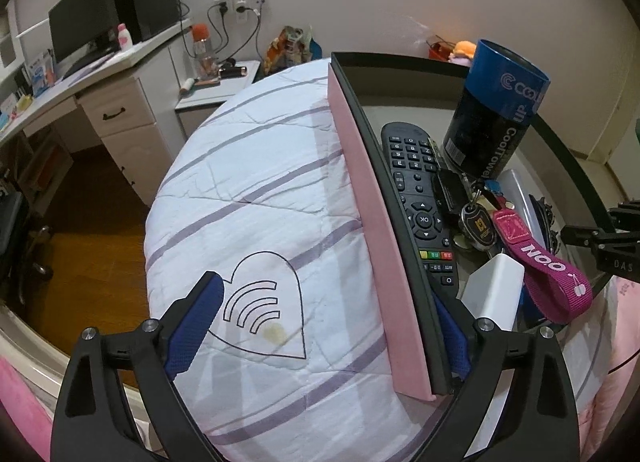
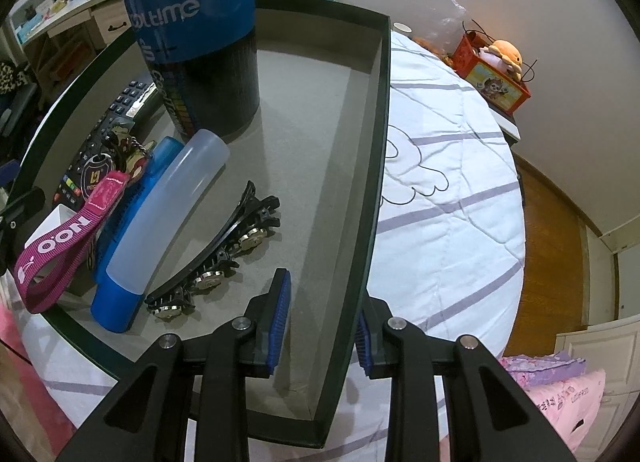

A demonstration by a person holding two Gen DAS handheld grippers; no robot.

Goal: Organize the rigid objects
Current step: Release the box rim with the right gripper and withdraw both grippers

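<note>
Box [image 2: 360,166] w/ 1 remote [image 1: 416,198], 1 canister [image 2: 208,50]; left tool [image 1: 324,326] spread, right tool [image 2: 324,326] pinching box wall.

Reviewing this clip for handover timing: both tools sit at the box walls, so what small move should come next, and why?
Probably draw the left tool back clear of the box: its jaws stand wide open astride the pink wall, gripping nothing, while the right tool straddles the opposite wall.

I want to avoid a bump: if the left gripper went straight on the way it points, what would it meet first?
Probably the box wall: the left gripper has its open jaws either side of it, one over the quilt, one inside by the remote. Depth is unclear.
</note>
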